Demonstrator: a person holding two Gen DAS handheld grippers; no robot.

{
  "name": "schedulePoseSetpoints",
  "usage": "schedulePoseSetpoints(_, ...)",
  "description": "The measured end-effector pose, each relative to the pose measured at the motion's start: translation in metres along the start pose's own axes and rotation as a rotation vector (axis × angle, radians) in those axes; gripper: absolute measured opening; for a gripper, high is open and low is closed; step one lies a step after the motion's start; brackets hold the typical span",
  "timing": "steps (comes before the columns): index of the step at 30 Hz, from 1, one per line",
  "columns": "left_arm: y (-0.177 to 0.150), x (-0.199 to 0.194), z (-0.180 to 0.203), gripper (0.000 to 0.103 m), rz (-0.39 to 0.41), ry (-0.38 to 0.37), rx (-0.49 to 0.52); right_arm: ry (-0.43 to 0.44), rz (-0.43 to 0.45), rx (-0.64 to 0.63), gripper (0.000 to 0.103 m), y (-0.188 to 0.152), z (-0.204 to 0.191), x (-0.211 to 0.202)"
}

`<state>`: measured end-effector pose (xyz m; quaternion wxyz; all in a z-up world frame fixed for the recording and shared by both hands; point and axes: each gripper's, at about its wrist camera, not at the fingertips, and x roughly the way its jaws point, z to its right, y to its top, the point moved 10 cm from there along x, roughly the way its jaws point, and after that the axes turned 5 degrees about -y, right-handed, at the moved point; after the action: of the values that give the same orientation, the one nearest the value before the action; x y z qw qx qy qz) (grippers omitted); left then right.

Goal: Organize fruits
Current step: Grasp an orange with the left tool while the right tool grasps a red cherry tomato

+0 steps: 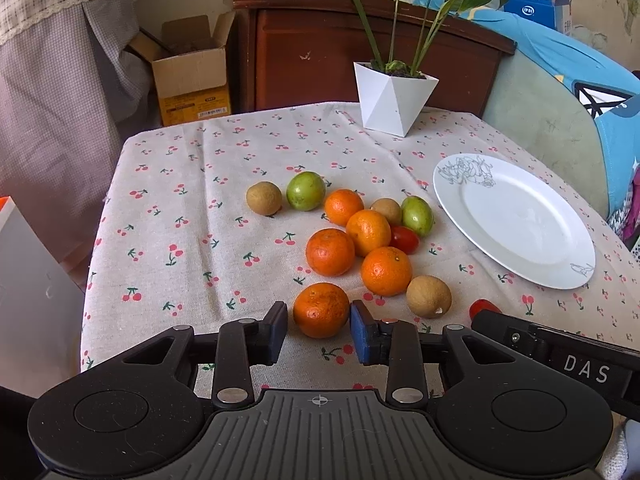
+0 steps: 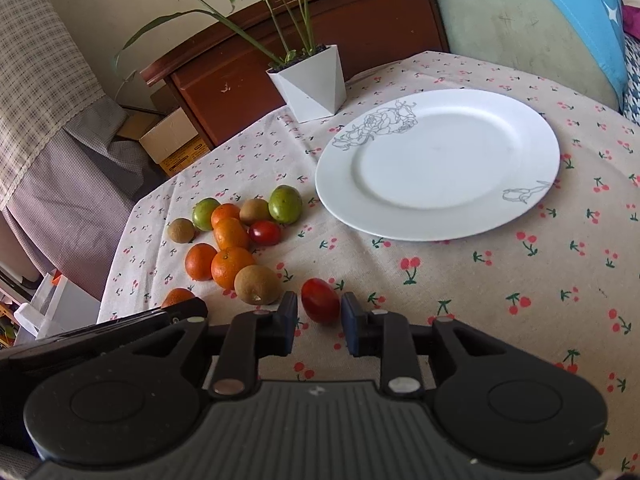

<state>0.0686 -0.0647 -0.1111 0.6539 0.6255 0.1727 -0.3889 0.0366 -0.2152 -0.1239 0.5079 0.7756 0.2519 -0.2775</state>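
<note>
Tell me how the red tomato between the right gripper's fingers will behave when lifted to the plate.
The tomato looks smooth and glossy, so it may slip in the right gripper. It's small and oval, probably light, and likely to roll once released on the plate.

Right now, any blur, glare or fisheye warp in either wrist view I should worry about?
Left wrist view: sharp, even daylight; the table edge bows from fisheye, and the plate looks stretched into an oval. Right wrist view: slightly softer, the plate mildly blurred with a faint sheen, corners vignetted black. Shadows under the mandarins are soft in both views.
</note>
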Motion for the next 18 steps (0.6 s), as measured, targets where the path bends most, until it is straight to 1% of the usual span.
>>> schedulePoseSetpoints(2, 0.0, -0.001, -0.001, 0.027, 0.001, -0.005, -0.006, -0.004, 0.005, -0.018, 0.026, 0.0, -0.002, 0.001)
schedulePoseSetpoints(4, 0.001, -0.001, -0.002, 0.027, 0.004, 0.0, -0.011, -0.015, 0.01, -0.034, 0.022, 0.0, -0.002, 0.001)
schedulePoseSetpoints(8, 0.003, -0.002, -0.001, 0.027, 0.012, -0.001, -0.015, -0.022, 0.015, -0.046, 0.02, 0.0, -0.002, 0.001)
schedulePoseSetpoints(14, 0.007, -0.008, 0.005, 0.027, 0.028, -0.019, -0.016, -0.031, 0.077, 0.021, 0.02, 0.017, 0.008, -0.011)
schedulePoseSetpoints(18, 0.013, -0.01, 0.017, 0.027, 0.038, -0.06, -0.008, -0.045, 0.115, 0.074, 0.02, 0.031, 0.019, -0.017)
